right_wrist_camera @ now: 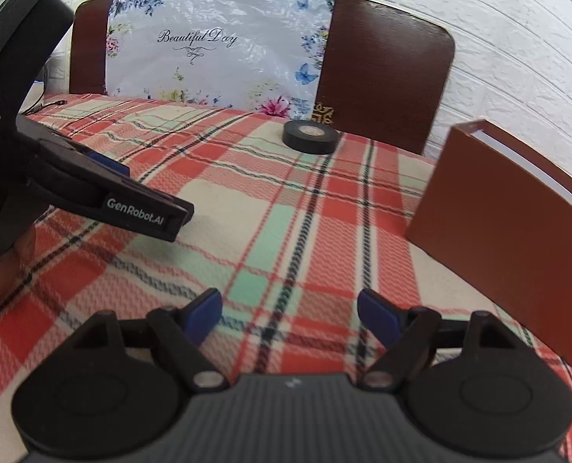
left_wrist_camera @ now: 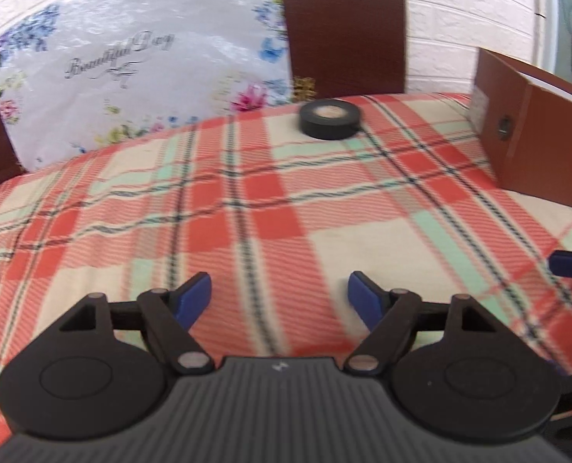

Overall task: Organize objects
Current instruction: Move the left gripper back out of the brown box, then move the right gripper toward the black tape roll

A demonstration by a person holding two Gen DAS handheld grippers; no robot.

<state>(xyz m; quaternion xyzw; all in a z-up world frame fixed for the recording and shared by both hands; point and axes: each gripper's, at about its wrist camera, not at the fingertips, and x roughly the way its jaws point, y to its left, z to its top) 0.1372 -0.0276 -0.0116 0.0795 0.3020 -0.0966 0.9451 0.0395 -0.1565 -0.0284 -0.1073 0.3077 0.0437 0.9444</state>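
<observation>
A black roll of tape (left_wrist_camera: 329, 119) (right_wrist_camera: 311, 136) lies flat near the far edge of the plaid tablecloth (left_wrist_camera: 270, 212) (right_wrist_camera: 286, 208). A brown open box (left_wrist_camera: 532, 135) (right_wrist_camera: 505, 208) stands at the right. My left gripper (left_wrist_camera: 280, 295) is open over the cloth, well short of the tape, with nothing between its blue pads. My right gripper (right_wrist_camera: 289, 310) is open too and holds nothing. The left gripper (right_wrist_camera: 147, 212) also shows from the side in the right wrist view, on the left. A blue tip of the right gripper's finger (left_wrist_camera: 571, 264) pokes in at the right edge of the left wrist view.
Two dark wooden chair backs (left_wrist_camera: 343, 27) (right_wrist_camera: 386, 73) stand behind the table, with a flowery plastic sheet (left_wrist_camera: 139, 65) (right_wrist_camera: 216, 50) between them. A white brick-pattern wall (right_wrist_camera: 517, 38) is behind. A thin cable (right_wrist_camera: 46, 105) lies at the far left table edge.
</observation>
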